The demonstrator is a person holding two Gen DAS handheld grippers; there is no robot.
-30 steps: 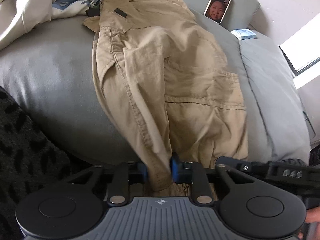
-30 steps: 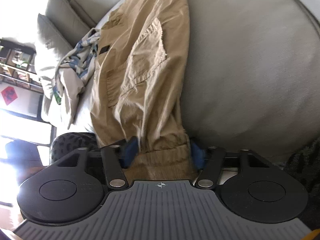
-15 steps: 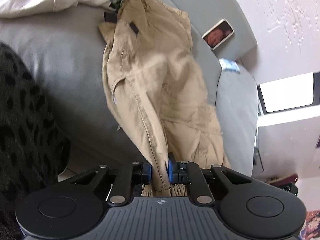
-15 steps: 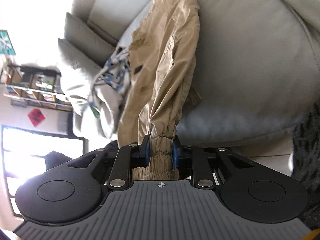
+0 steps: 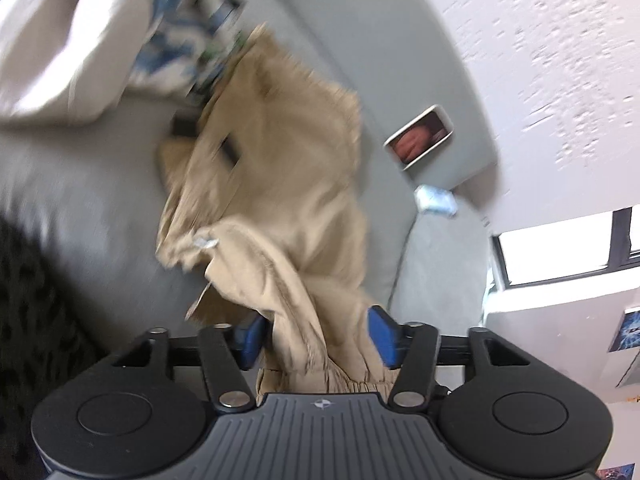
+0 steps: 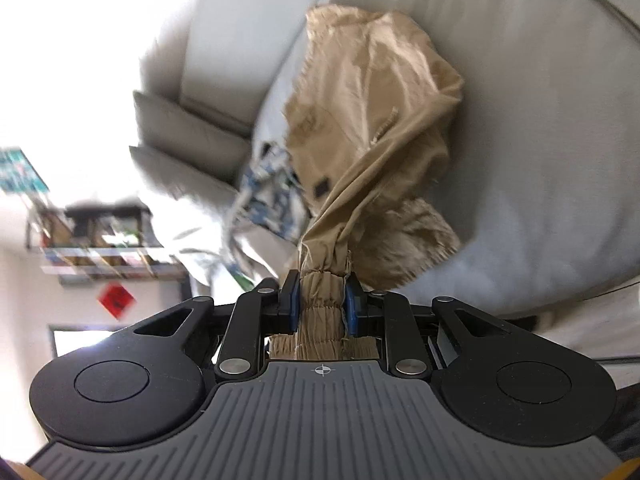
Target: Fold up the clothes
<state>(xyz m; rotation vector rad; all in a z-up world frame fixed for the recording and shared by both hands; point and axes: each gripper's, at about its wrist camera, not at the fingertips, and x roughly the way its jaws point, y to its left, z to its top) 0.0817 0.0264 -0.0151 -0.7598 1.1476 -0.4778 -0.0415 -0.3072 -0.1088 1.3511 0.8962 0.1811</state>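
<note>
Left-wrist view: the left gripper [image 5: 316,336] stands with its blue pads spread wide, and a leg of the khaki trousers [image 5: 280,184] runs loosely between them, the gathered cuff lying just behind the pads. The cloth touches neither pad firmly, so this tool is judged to be letting go or about to close. Ahead of the gripper the trousers rise in a slack hump over the grey sofa [image 5: 72,184], with a patterned garment [image 5: 176,44] beyond them and a phone [image 5: 420,142] ahead and to the right.

Right-wrist view: the right gripper [image 6: 322,306] is pressed together on the elastic cuff of the trousers [image 6: 372,92], which bunch upward directly ahead of the tool, doubled back toward their own upper part.

Step in hand, as judged: carrying the leg ends forward over the waist to halve the garment lengthwise. The next move calls for both cuffs to travel level and be laid flat, edges aligned. Both grippers point forward along the sofa seat, tilted, the frames blurred by motion.
</note>
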